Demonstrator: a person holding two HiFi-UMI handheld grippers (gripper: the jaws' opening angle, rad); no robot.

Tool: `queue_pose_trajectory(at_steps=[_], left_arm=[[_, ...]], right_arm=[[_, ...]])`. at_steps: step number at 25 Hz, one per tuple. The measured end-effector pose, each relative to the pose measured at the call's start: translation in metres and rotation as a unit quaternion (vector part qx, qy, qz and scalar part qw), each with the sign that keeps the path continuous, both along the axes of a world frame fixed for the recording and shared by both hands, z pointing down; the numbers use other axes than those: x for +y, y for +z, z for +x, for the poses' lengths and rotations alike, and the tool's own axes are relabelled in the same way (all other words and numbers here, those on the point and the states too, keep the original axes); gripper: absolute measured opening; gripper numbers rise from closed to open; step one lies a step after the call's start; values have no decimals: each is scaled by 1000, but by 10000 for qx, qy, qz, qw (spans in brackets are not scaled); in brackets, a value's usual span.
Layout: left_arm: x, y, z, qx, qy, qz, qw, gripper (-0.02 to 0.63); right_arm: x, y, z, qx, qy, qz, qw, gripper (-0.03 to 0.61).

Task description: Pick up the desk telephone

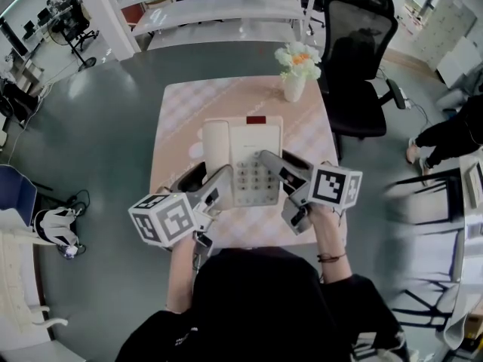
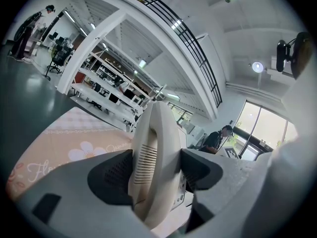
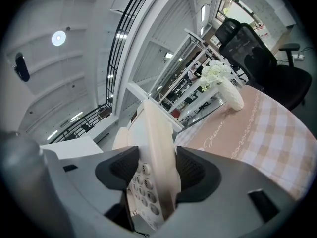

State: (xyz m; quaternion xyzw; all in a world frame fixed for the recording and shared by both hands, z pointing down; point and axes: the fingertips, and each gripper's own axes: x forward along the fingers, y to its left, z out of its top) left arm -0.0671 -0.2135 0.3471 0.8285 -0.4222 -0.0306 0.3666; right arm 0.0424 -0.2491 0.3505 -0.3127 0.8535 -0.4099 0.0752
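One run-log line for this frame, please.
left gripper: shut on handset | right gripper: shut on telephone base | flower vase: upright beyond telephone base

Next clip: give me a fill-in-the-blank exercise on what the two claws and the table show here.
The left claw is shut on the phone's ____. The right claw is shut on the phone's edge next to its ____. The vase on the table holds ____. Next to the table stands a black office ____.
Missing: handset; keypad; flowers; chair.

At the table (image 1: 181, 104) centre the telephone (image 1: 245, 157), vase (image 1: 293, 87) behind it (far right corner), chair (image 1: 361, 47) beyond.
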Motion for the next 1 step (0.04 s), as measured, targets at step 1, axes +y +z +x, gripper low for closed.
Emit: queue_pose_trajectory(at_steps=[1], left_arm=[[0,0,0,3,4,-7,10000,298]], right_arm=[[0,0,0,1,2,4,10000,224]])
